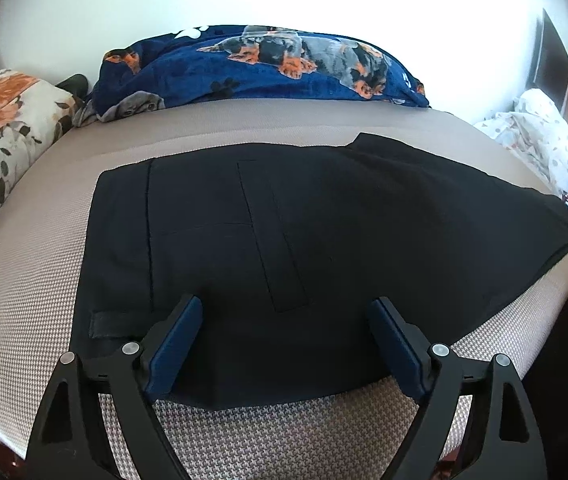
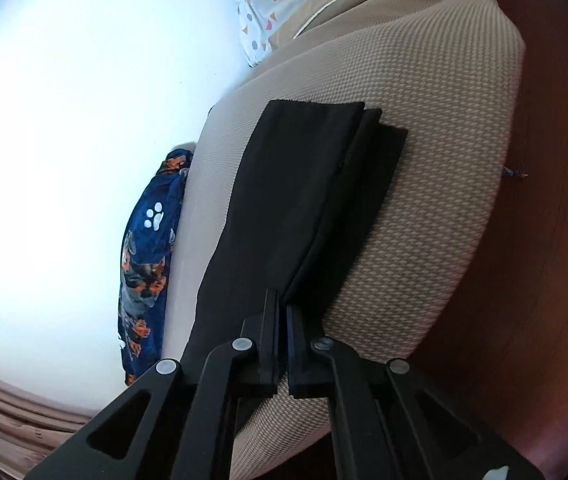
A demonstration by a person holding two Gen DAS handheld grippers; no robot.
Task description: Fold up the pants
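Here the pants [image 1: 284,232] lie flat across the beige mattress [image 1: 36,280], already doubled leg on leg, with the waist end and back pocket toward the left gripper and the legs running off toward the mattress edge. The left gripper [image 1: 284,336] hovers over the near waist edge with its jaws wide apart and nothing between them; the cloth lies below, and the pads do not press on it. The right gripper [image 2: 282,308] has its jaws together at the seam edge of the legs; it looks pinched on the pants, though the dark cloth against dark pads makes the bite hard to confirm. In the right wrist view the two leg ends are not quite square: the lower one pokes out beyond the upper. The step in hand appears to be taking hold for the next fold, so the left gripper would do well to come down onto the waist edge and catch all layers at once, not just the top one. Lifting both ends evenly and keeping the cloth taut should stop the layers sliding further. The blue dog blanket [image 1: 260,68] sits well apart by the wall, out of the way.
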